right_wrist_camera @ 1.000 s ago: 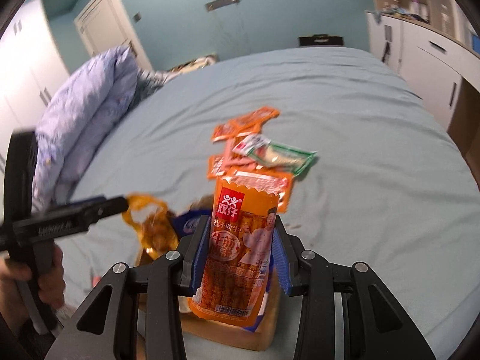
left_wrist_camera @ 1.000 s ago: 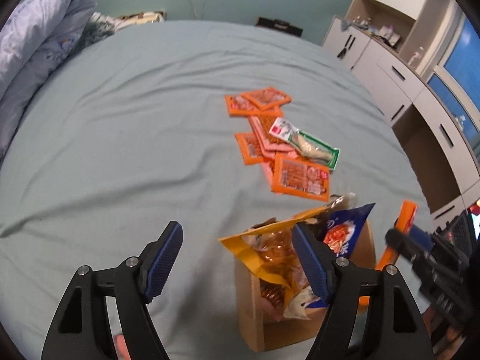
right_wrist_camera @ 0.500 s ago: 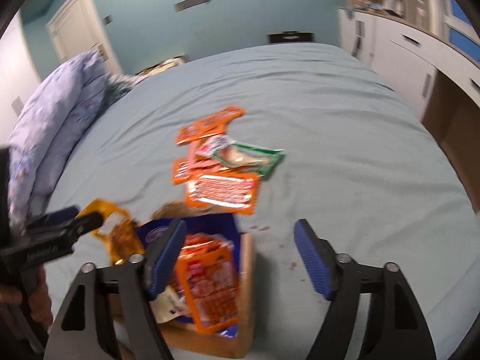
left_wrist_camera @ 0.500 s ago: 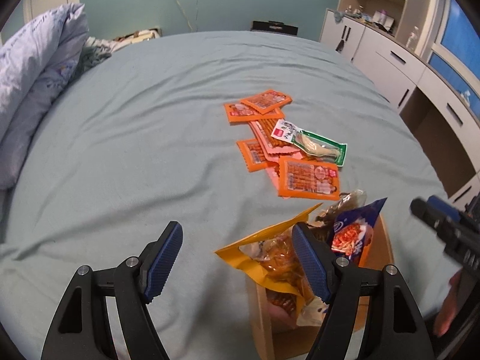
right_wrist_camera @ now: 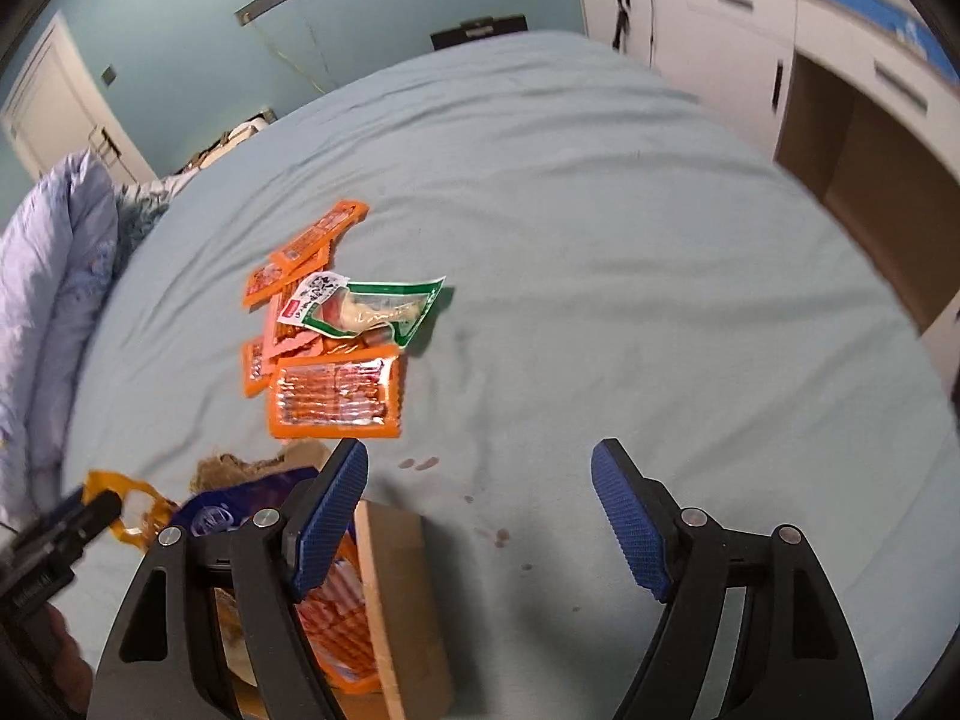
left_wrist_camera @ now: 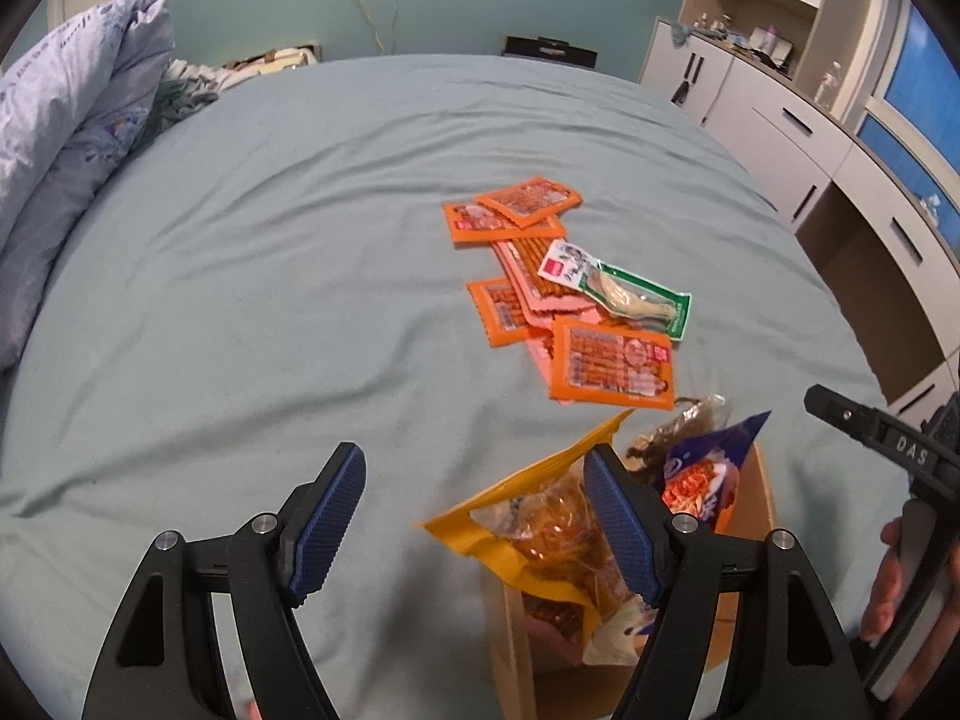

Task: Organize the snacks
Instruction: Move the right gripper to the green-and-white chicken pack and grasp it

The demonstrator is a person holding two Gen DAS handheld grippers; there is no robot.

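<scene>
The big blue bed (right_wrist_camera: 600,228) holds a brown box (right_wrist_camera: 396,600) already stuffed with snack bags. A pile of loose snack packs (right_wrist_camera: 324,336) lies past the box, farther up the bed. The nearest 1, an orange pack (right_wrist_camera: 336,399), lies flat with its long side going across, just ahead and left of the right gripper (right_wrist_camera: 480,507). That gripper looks nearer. Both it and the left gripper (left_wrist_camera: 474,516) are wide apart and hold nothing.

bare bedsheet (right_wrist_camera: 630,276) right, packets (right_wrist_camera: 333,399) (clustered) left
</scene>
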